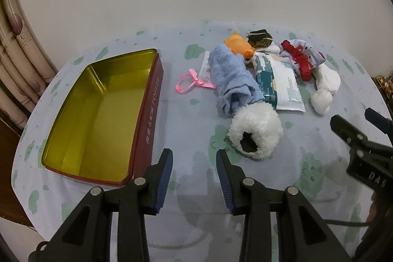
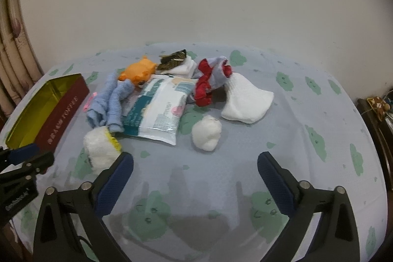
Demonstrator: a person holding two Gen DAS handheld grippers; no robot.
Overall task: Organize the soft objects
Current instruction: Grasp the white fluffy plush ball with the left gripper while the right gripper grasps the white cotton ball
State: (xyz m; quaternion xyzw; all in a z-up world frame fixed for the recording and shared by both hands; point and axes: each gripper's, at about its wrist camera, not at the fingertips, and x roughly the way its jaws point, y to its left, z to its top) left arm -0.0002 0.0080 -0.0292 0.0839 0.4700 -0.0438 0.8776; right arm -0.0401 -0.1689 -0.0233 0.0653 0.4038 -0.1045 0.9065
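On a pale blue tablecloth printed with green clouds point(image 2: 282, 119), a loose heap of soft items is seen, well apart from nothing but each other, with one open red metal tin with a gold interior point(image 1: 103, 114) standing empty to its left. Counted: one light blue fleece cloth point(image 1: 233, 80), one fluffy white cuff with a dark opening point(image 1: 255, 134), one orange plush toy point(image 2: 140, 74), one flat plastic wipes packet point(image 2: 159, 109), one white sock point(image 2: 245, 102), one white cotton ball point(image 2: 206, 131), one red-frilled grey garment point(image 2: 208, 82), one pink ribbon bow point(image 1: 191, 82) and one brown striped piece point(image 2: 172, 60). All are judged light, limp and easily crushed; a pinch on a bunched fold should hold best, while the packet is likely slippery. The left gripper point(image 1: 194, 161) is parted with nothing between its fingers; the right gripper point(image 2: 195, 171) is spread wide and empty, hovering just short of the heap
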